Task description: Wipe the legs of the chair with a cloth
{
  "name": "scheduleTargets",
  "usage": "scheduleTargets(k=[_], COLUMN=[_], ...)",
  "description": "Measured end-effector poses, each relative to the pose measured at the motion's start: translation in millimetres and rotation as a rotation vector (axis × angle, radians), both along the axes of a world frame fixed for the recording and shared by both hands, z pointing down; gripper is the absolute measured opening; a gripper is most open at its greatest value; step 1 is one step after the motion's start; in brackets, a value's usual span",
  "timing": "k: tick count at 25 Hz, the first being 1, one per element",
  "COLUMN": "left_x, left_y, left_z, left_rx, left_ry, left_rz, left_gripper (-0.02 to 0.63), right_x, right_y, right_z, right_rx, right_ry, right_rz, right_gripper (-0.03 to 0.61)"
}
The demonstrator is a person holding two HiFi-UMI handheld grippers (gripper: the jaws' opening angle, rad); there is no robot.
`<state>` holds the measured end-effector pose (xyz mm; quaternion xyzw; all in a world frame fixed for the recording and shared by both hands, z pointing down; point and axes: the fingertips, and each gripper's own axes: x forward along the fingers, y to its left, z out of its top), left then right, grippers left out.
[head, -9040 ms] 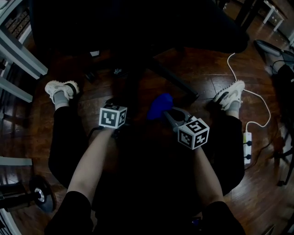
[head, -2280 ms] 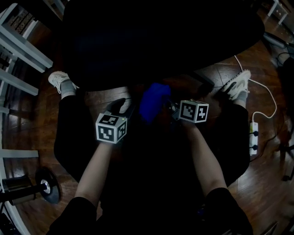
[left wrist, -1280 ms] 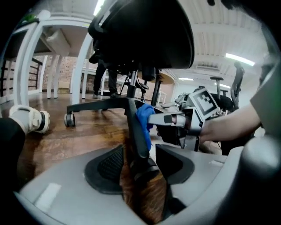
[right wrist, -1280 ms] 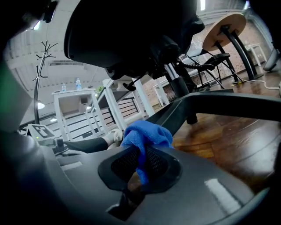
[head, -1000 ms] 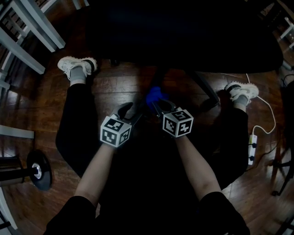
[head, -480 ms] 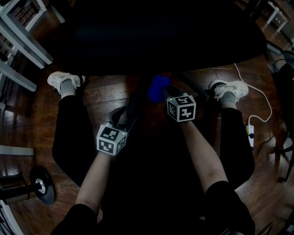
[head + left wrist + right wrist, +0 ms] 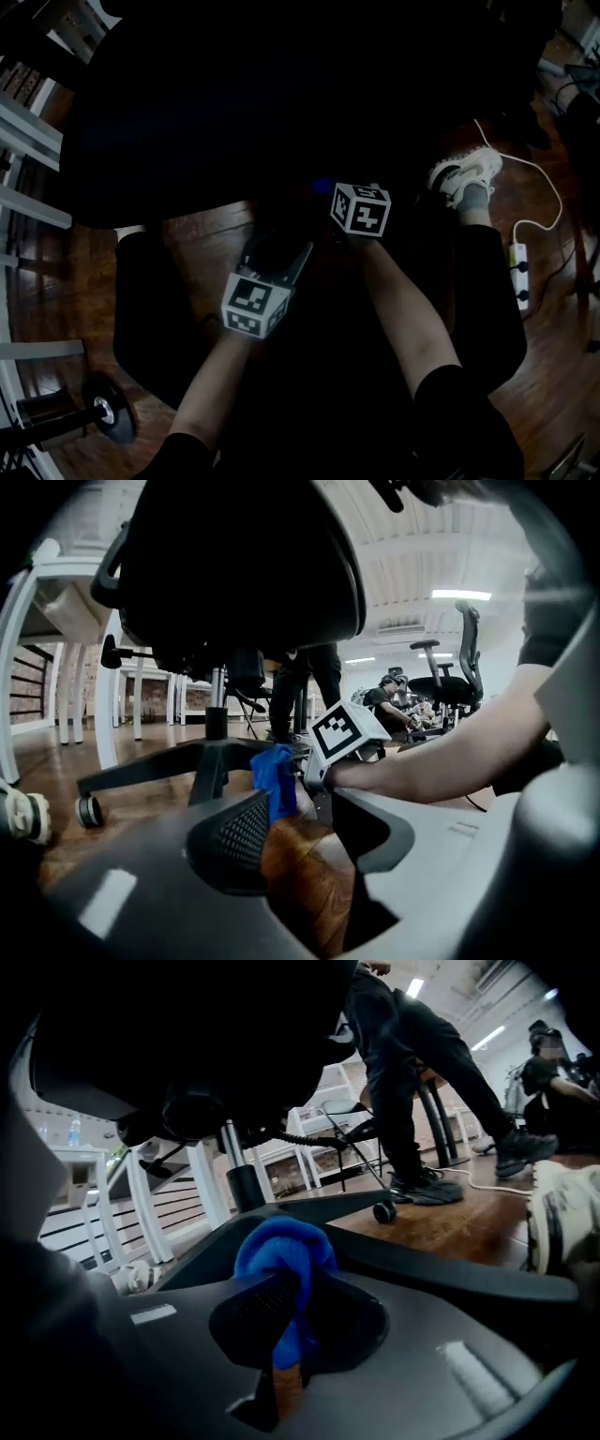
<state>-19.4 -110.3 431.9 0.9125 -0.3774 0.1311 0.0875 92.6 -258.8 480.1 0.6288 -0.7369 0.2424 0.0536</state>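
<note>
The black office chair's seat [image 7: 281, 103] fills the top of the head view and hides most of its base. In the left gripper view the star base [image 7: 159, 766] and gas column [image 7: 216, 719] show. My right gripper [image 7: 291, 1321] is shut on the blue cloth [image 7: 281, 1251], which presses against a black chair leg [image 7: 431, 1260]. From above only a blue speck [image 7: 322, 185] peeks out beside the right gripper's cube [image 7: 361, 208]. My left gripper [image 7: 291, 822] is open and holds nothing, a little behind the cloth [image 7: 275, 775], low over the floor [image 7: 277, 253].
A white power strip [image 7: 518, 272] with its cable lies right on the wood floor. A dumbbell weight [image 7: 112, 422] sits at lower left. White table legs [image 7: 28, 131] stand at left. My shoe [image 7: 459, 178] is near the chair; another person's legs [image 7: 412, 1082] stand beyond.
The right gripper has carried the cloth farther forward, under the seat, so the cloth is almost hidden from above. The left gripper has shifted right and slightly back.
</note>
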Motion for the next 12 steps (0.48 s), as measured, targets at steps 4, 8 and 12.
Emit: scheduleTargets(k=[4, 8, 12], left_x=[1.4, -1.6, 1.7], left_y=[6.2, 6.9, 6.4], left_z=[14.2, 22.7, 23.1], left_rx=[-0.021, -0.058, -0.067], left_ry=[-0.025, -0.009, 0.009], left_rz=[0.015, -0.002, -0.008], left_gripper=[0.210, 0.210, 0.210], right_x=[28.6, 57.4, 84.4], right_y=[19.5, 41.0, 62.8], right_z=[2.5, 5.5, 8.8], right_rx=[0.008, 0.000, -0.014], right_ry=[-0.016, 0.004, 0.012], right_rz=[0.093, 0.145, 0.205], right_gripper=[0.035, 0.035, 0.037])
